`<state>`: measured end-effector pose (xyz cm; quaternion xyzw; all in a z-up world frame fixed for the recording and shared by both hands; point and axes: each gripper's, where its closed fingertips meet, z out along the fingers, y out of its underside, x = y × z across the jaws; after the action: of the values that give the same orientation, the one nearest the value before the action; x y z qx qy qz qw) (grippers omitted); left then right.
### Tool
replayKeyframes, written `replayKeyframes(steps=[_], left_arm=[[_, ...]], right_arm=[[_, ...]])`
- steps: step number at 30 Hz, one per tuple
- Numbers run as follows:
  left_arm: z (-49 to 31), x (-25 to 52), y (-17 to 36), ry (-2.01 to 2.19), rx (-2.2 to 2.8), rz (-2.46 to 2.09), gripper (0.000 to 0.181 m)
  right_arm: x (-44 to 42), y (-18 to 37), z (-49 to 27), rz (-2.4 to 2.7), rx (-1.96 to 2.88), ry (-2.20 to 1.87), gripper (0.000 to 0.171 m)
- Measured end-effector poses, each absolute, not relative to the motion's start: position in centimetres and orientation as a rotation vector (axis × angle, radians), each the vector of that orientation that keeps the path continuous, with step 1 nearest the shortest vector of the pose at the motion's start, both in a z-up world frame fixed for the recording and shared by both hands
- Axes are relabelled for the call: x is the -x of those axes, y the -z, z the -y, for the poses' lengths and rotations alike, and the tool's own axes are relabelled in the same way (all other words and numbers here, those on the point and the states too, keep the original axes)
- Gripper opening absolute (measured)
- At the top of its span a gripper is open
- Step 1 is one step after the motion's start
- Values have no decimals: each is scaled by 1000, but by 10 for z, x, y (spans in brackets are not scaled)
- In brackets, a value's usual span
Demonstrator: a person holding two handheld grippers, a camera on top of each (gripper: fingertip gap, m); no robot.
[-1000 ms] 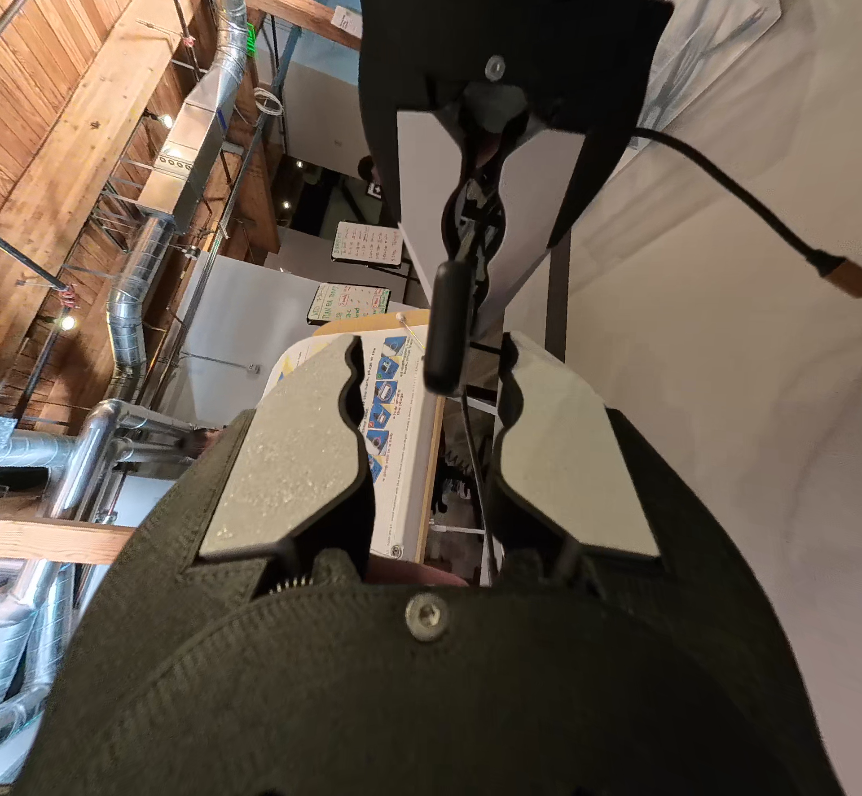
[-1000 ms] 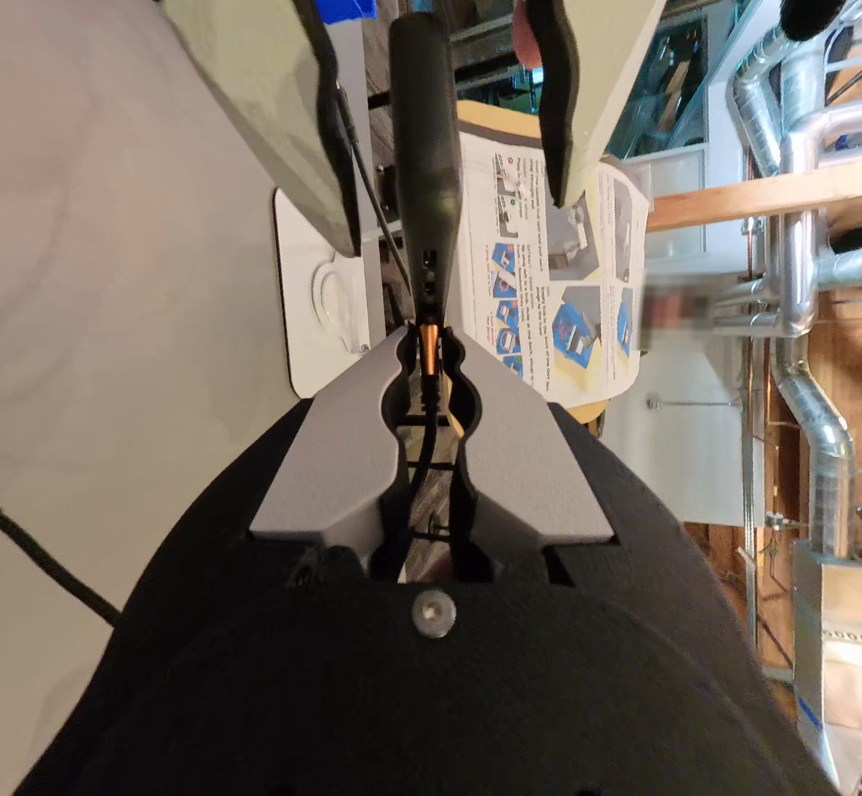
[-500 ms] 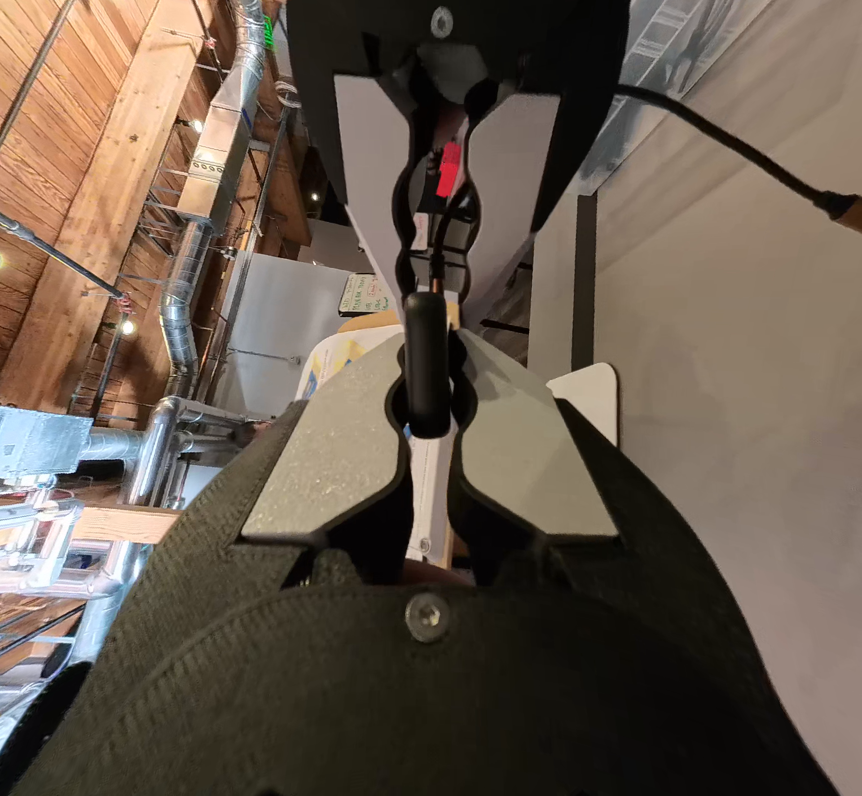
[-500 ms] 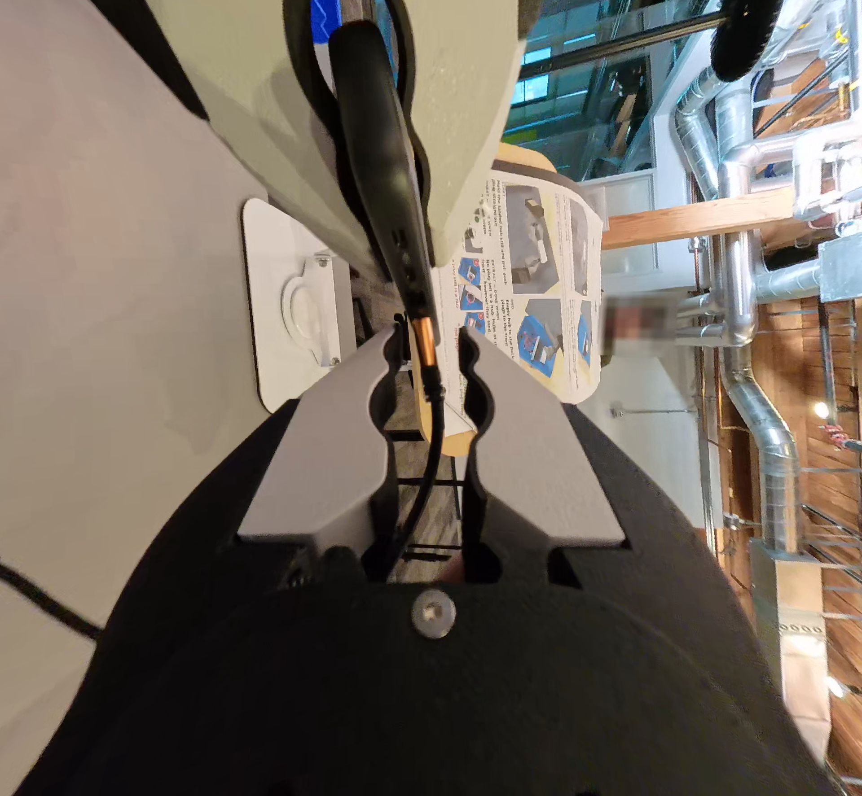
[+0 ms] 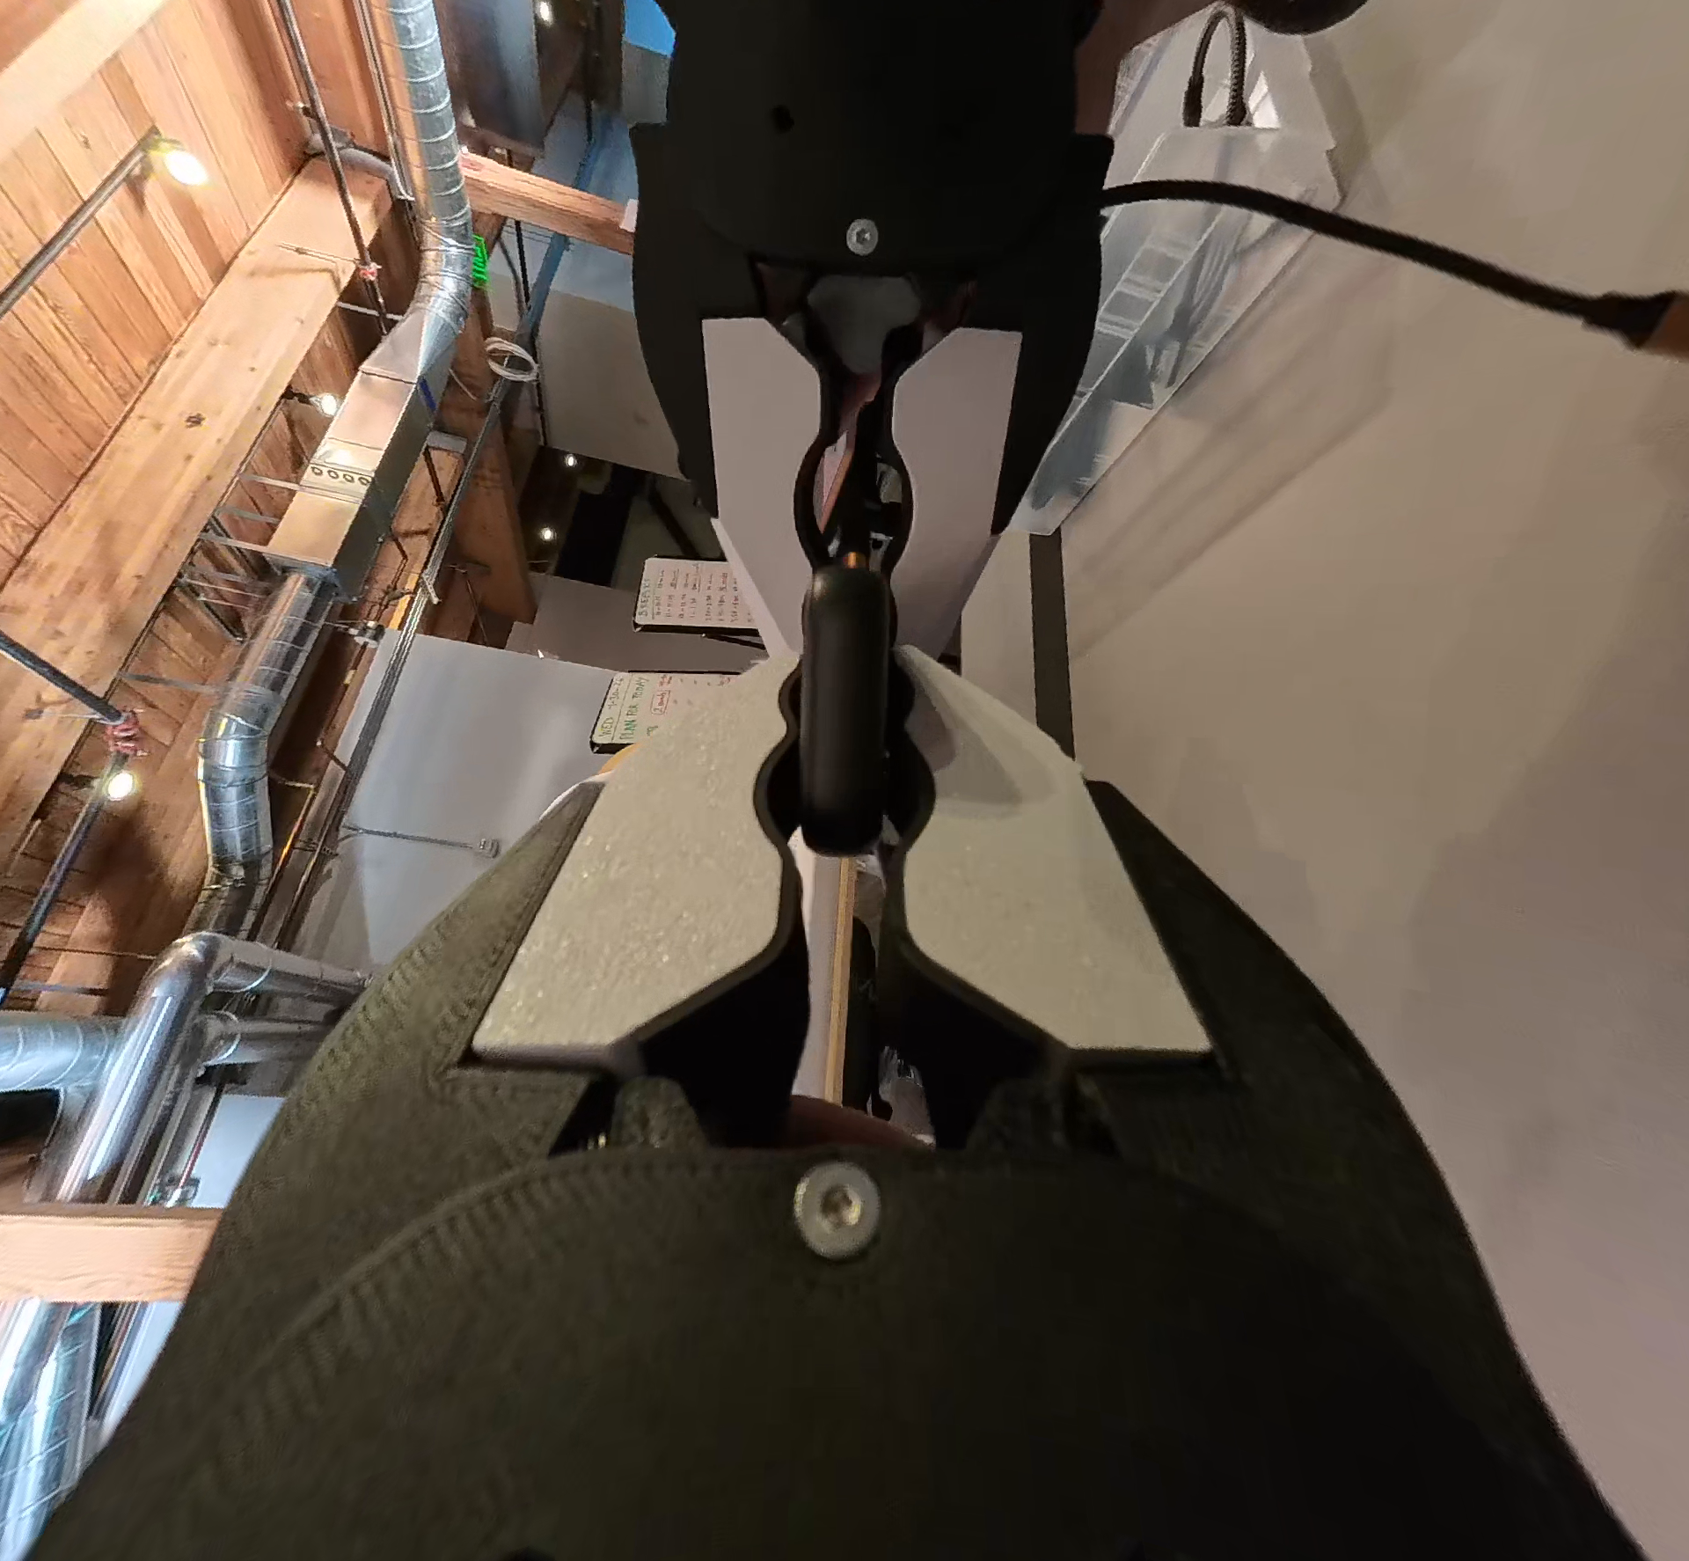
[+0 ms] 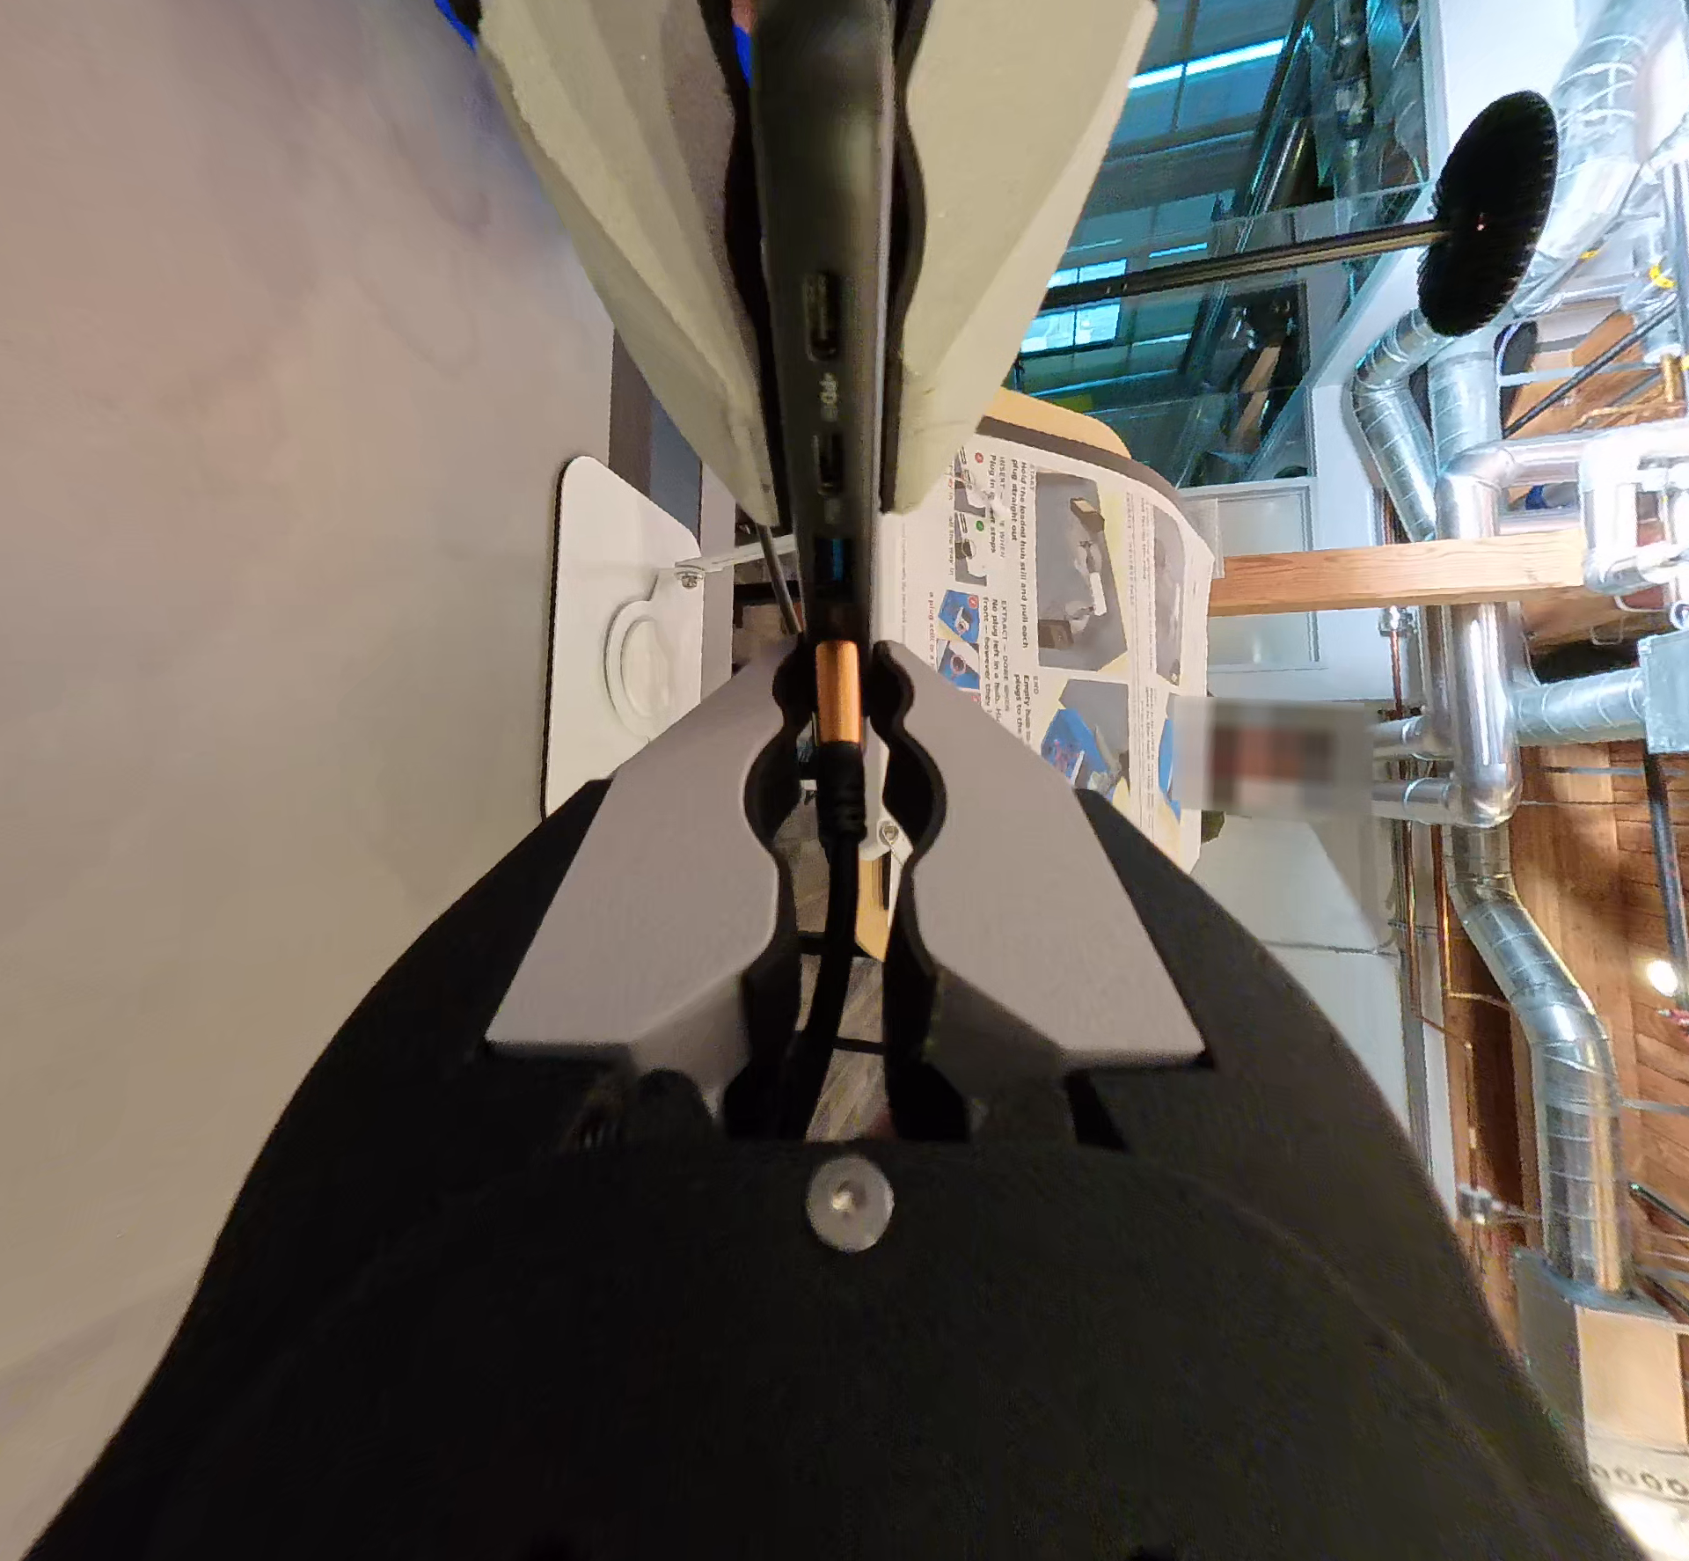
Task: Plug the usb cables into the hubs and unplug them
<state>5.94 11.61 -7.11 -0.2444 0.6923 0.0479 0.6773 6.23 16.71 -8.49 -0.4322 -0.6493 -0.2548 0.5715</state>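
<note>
**Hub gripped, plug at the port**

Nearest you in the left wrist view, your left gripper is now clenched on the black hub; a second ago its fingers stood wide apart with the hub hanging free between them. So the hub is braced at last, lifted off the table and held from both ends.

In the right wrist view, your right gripper is pinched on the copper plug, its cable trailing back between the fingers. The plug's tip sits at the hub's end port; whether it is fully seated, you cannot tell from here. Judging by this, you are either finishing an insertion or ready to pull out.

Farther off, a second cable lies loose on the table.
</note>
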Motion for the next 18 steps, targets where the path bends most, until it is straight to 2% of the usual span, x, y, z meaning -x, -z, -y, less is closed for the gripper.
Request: replayKeyframes(steps=[2, 6, 9, 12, 14, 16, 18], left_arm=[[-121, -59, 71, -111, 581, -1542, 13], [-135, -56, 69, -176, 697, -1528, 53], [-141, -58, 72, -237, 747, -1523, 68], [-148, -61, 81, -311, 764, -1536, 66], [-150, -62, 82, -356, 750, -1524, 50], [-153, -62, 84, -374, 776, -1529, 42], [-156, -61, 86, -411, 786, -1534, 41]], right_arm=[[-65, 84, -170, 1508, 1033, 625, 9], [-72, 85, -178, 1478, 1108, 653, 9], [-72, 87, -181, 1459, 1153, 656, 9], [-67, 92, -180, 1468, 1166, 658, 9], [-64, 96, -180, 1477, 1174, 657, 8], [-61, 100, -180, 1488, 1173, 669, 8], [-59, 103, -180, 1495, 1178, 677, 8]])
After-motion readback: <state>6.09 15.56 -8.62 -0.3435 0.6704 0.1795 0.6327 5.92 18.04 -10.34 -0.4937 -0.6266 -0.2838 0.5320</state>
